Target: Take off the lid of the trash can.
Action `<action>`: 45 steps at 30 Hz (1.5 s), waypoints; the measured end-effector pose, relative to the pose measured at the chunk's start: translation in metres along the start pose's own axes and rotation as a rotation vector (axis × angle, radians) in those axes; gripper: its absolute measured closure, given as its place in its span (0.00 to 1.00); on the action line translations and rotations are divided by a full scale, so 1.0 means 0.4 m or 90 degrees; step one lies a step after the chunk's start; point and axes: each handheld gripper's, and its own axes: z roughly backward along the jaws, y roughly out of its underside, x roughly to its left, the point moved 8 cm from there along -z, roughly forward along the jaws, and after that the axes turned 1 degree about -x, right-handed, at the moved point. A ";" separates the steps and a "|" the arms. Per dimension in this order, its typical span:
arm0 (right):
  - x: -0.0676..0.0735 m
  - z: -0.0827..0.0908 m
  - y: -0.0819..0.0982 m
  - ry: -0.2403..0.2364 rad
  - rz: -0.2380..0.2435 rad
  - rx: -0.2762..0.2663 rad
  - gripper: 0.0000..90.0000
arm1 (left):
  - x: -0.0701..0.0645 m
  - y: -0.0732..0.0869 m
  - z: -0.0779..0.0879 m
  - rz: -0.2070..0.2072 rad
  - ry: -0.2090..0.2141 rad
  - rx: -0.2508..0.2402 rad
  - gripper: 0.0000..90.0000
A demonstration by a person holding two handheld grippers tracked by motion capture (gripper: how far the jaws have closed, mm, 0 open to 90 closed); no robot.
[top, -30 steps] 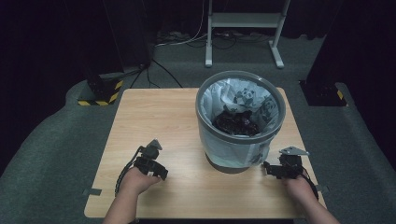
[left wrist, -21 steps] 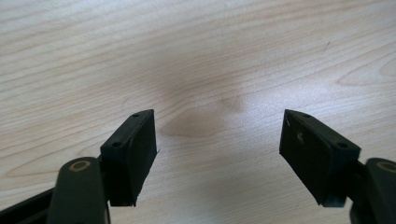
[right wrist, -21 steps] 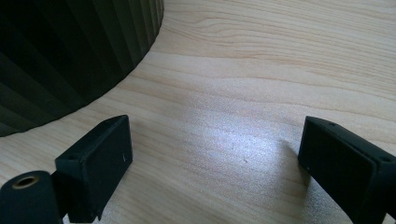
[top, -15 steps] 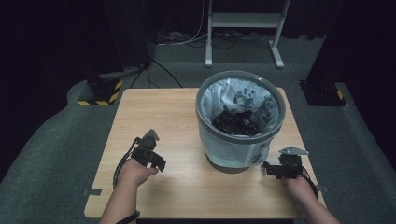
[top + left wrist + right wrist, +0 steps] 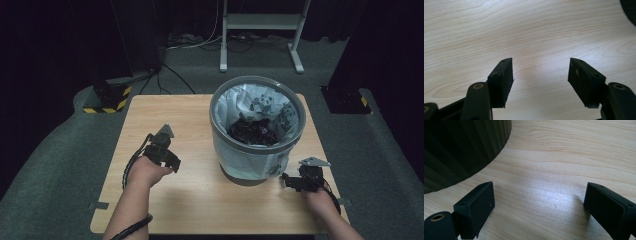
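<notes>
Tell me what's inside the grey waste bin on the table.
The grey waste bin holds a panda-print liner bag with a pile of dark, crumpled stuff at the bottom. Whatever lies under that pile is covered.

in the high view the dark heap [image 5: 252, 131] inside the lined waste bin [image 5: 257, 165] is too small and dim to tell apart, and the bin's rim hides the bottom of it. the right claw [image 5: 286, 180] has its tips too small to make out there, just beside the bin's foot. in the right claw view the ribbed bin wall [image 5: 461, 150] is cut off by the top and left edges.
</notes>
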 end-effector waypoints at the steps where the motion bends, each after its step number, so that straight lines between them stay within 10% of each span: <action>1: 0.000 0.000 0.000 0.000 0.000 -0.001 0.11 | -0.002 -0.003 0.008 0.003 -0.001 -0.001 0.41; 18: -0.001 -0.001 -0.001 0.000 0.000 -0.001 0.11 | -0.015 -0.047 0.178 0.027 0.004 -0.036 0.42; 45: -0.001 -0.002 -0.002 -0.003 0.002 0.001 0.11 | -0.060 -0.111 0.324 0.018 -0.009 -0.053 0.43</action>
